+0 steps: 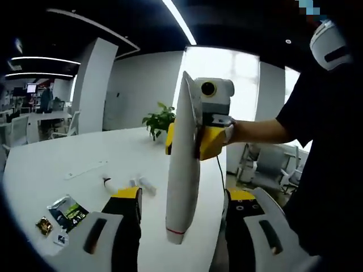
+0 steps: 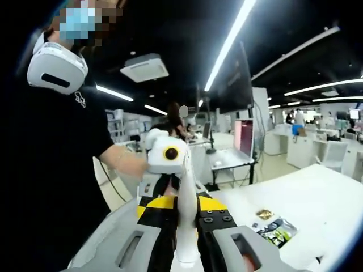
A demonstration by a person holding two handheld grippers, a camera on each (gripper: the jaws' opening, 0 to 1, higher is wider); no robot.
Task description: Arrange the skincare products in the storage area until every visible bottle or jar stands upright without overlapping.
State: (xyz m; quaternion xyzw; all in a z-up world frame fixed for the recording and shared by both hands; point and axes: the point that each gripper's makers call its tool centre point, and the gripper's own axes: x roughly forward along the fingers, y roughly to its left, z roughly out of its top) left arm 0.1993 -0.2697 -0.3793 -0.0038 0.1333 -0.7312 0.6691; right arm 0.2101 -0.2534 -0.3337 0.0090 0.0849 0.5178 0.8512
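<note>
white tube [image 1: 182,164] | right gripper [image 2: 187,258] clamps it | white table [image 1: 51,164] | open office

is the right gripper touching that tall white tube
Touching: in the left gripper view, the right gripper clamps the white tube between its jaws, holding it above the table.

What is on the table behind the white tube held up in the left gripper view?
Behind the white tube held by the right gripper, two small white bottles lie on the white table, with a potted plant farther back. Whatever sits directly behind the tube is covered.
</note>
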